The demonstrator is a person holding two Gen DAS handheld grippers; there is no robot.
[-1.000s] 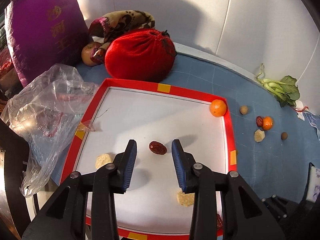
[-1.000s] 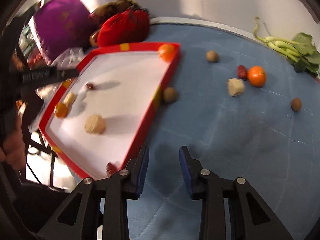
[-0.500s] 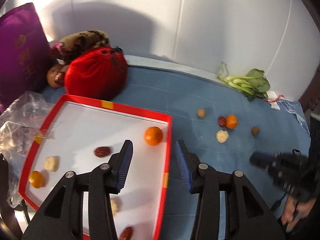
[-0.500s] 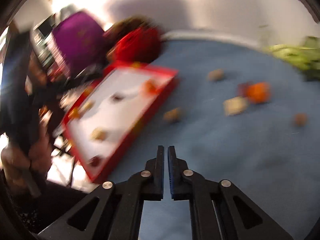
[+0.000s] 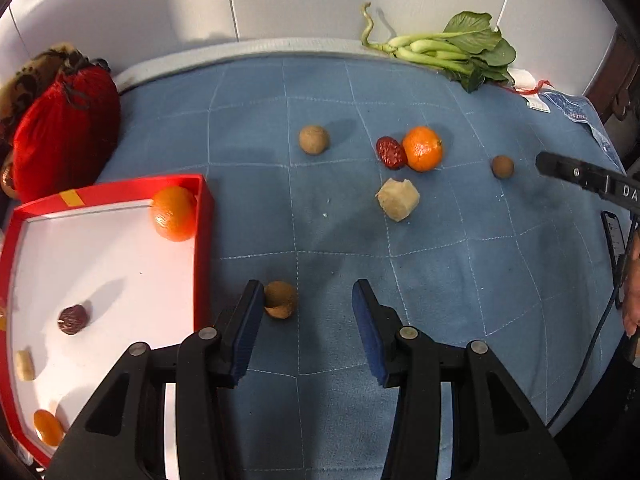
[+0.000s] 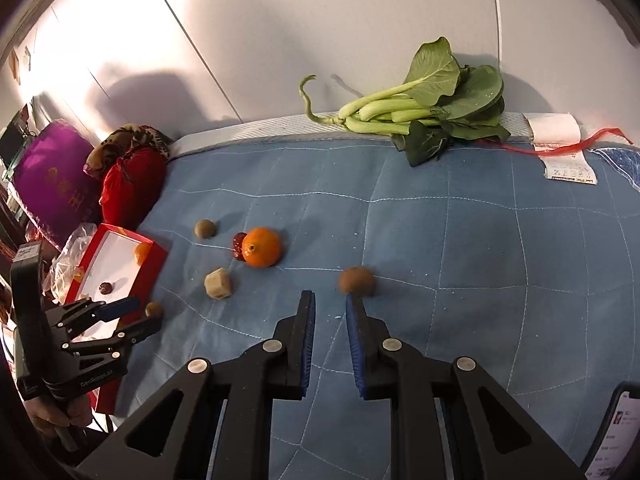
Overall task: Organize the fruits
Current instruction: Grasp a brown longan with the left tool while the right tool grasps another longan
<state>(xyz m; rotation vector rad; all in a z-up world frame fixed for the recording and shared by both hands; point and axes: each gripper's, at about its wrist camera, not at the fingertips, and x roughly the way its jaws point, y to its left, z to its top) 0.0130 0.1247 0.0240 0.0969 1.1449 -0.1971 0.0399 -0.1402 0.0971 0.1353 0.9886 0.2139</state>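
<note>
A red tray (image 5: 202, 240) with a white floor sits at the left of the blue cloth and holds two oranges, a dark red date (image 5: 73, 319) and a pale chunk. My left gripper (image 5: 308, 292) hangs open just right of the tray, with a small brown longan (image 5: 281, 299) on the cloth beside its left finger. Farther out lie an orange (image 5: 423, 149), a date (image 5: 390, 153), a pale chunk (image 5: 398, 199) and two more longans. My right gripper (image 6: 330, 300) has a narrow gap and its jaws are opening, with nothing between them. A brown longan (image 6: 357, 280) sits just beyond its right fingertip.
Bok choy (image 6: 420, 112) and a receipt (image 6: 560, 148) lie along the back edge by the white wall. A red pouch (image 5: 64, 136), a purple bag (image 6: 56, 176) and a plastic bag (image 6: 70, 256) crowd the left side. A phone (image 6: 616, 432) lies at the lower right.
The left gripper swung right, off the tray and over the cloth, and its jaws widened. The right gripper moved right toward a longan, shut, then parted a little.
</note>
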